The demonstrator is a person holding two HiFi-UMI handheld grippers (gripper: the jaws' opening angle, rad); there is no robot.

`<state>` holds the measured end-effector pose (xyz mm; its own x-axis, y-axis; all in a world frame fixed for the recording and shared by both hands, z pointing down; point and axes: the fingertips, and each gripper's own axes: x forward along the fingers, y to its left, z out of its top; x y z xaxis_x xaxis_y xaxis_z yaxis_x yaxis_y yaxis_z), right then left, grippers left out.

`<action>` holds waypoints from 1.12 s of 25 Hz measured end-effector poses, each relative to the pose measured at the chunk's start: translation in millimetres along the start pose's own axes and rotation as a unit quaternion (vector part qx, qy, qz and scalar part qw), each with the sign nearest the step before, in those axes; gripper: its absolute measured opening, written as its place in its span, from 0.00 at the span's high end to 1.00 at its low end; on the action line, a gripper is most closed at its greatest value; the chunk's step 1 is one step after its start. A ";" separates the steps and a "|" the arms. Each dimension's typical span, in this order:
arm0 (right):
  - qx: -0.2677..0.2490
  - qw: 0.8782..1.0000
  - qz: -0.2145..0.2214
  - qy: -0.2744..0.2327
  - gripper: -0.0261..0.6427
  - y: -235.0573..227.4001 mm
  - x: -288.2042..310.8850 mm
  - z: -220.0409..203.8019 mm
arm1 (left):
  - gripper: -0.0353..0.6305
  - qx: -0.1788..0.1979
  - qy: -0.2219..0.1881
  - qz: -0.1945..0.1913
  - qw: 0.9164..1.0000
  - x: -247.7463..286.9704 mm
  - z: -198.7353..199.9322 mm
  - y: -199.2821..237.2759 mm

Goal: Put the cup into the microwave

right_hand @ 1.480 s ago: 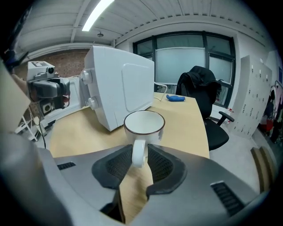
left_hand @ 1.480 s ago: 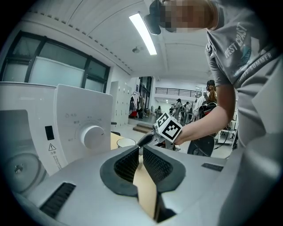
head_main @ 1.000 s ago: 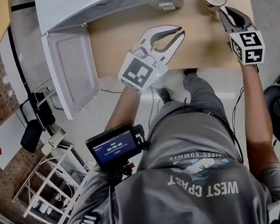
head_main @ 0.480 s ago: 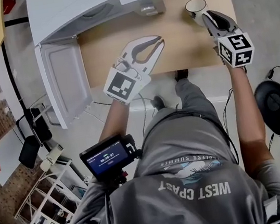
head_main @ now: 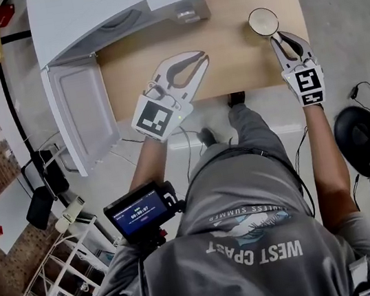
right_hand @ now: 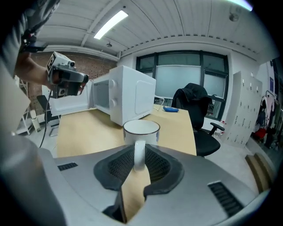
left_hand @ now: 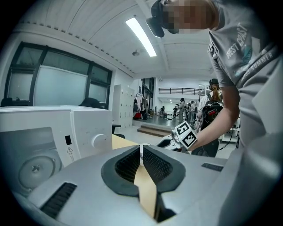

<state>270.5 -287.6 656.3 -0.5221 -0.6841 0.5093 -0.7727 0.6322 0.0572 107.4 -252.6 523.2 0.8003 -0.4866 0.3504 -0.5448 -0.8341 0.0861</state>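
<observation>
Right gripper view: right gripper (right_hand: 139,150) fingers clamped on handle (right_hand: 139,159) of white cup (right_hand: 141,129). Cup upright on tabletop (right_hand: 84,132), apart from microwave (right_hand: 130,95), whose door (head_main: 86,117) is open. Left gripper (left_hand: 141,149) fingers clenched, nothing between, above tabletop's front edge.

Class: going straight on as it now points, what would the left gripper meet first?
Probably the bare table top just ahead of the left gripper, as it tilts downward; the cup lies farther along, roughly in line.
</observation>
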 end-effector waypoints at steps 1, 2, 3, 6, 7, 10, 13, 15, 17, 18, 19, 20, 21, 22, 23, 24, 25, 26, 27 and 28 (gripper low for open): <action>0.003 1.000 -0.004 0.002 0.85 -0.6 -0.8 -7.9 | 0.91 0.000 0.001 -0.001 1.000 0.8 0.5 -0.8; 0.006 1.000 -0.008 0.000 0.84 -1.8 -1.5 -12.6 | 0.91 0.000 0.002 -0.003 1.000 1.8 0.8 -1.8; 0.005 1.000 -0.010 -0.005 0.84 -2.9 -1.6 -13.6 | 0.91 0.000 0.003 -0.005 1.000 2.8 1.3 -2.6; -0.018 1.000 -0.007 -0.012 0.84 -3.2 3.5 -8.0 | 0.91 0.000 0.003 -0.008 1.000 5.0 2.8 -3.3; -0.026 1.000 -0.006 -0.013 0.84 -3.3 5.8 -6.4 | 0.91 0.000 0.003 -0.008 1.000 5.5 3.0 -3.3; -0.040 0.999 -0.014 -0.007 0.79 -8.9 10.3 -3.9 | 0.91 0.002 0.005 -0.010 1.000 7.1 3.2 -4.3; -0.048 0.999 -0.010 0.014 0.64 -10.6 14.5 -10.0 | 0.91 0.002 0.005 -0.009 1.000 6.8 3.1 -4.1; -0.054 0.998 0.016 0.022 0.64 -1.5 18.5 -15.4 | 0.91 0.001 0.006 -0.007 1.000 5.3 1.6 -3.5; -0.057 0.998 0.026 0.021 0.79 2.4 21.4 -16.0 | 0.91 0.001 0.009 -0.004 1.000 4.3 -0.1 -3.0; -0.053 0.998 0.024 0.021 0.83 0.7 23.2 -15.3 | 0.91 0.002 0.010 -0.003 1.000 4.3 -0.4 -2.7; -0.045 0.998 0.023 0.022 0.85 -1.7 25.5 -14.5 | 0.91 0.002 0.011 -0.002 1.000 4.5 -0.4 -2.6; -0.036 0.999 0.024 0.025 0.85 -3.3 28.2 -13.6 | 0.91 0.003 0.012 -0.002 1.000 4.7 -0.4 -2.6; -0.030 0.999 0.027 0.026 0.85 -3.7 31.0 -12.4 | 0.91 0.003 0.013 -0.001 1.000 4.6 -0.5 -2.7; -0.025 0.999 0.032 0.026 0.86 -2.8 33.5 -10.7 | 0.91 0.004 0.015 0.000 1.000 4.4 -0.6 -2.8; -0.023 0.999 0.037 0.024 0.86 -1.1 35.4 -8.8 | 0.91 0.004 0.017 0.002 1.000 4.0 -1.0 -2.8; -0.021 0.999 0.041 0.022 0.86 0.8 37.0 -6.9 | 0.91 0.004 0.019 0.004 1.000 3.7 -1.6 -2.4; -0.018 0.999 0.045 0.019 0.86 2.4 38.3 -5.0 | 0.91 0.005 0.020 0.006 1.000 3.4 -1.9 -1.5; -0.015 0.999 0.047 0.015 0.86 4.0 39.3 -2.7 | 0.91 0.006 0.021 0.008 1.000 2.9 -1.9 0.0; -0.012 0.999 0.049 0.010 0.86 5.7 39.7 0.5 | 0.91 0.008 0.021 0.010 1.000 2.2 -1.6 1.7; -0.010 0.999 0.051 0.004 0.86 7.4 39.8 4.5 | 0.91 0.010 0.020 0.013 1.000 1.2 -1.0 3.5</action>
<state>242.4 -311.8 673.2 -0.5951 -0.6125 0.5203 -0.7079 0.7060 0.0214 106.2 -255.8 524.8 0.7747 -0.4986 0.3889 -0.5608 -0.8259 0.0583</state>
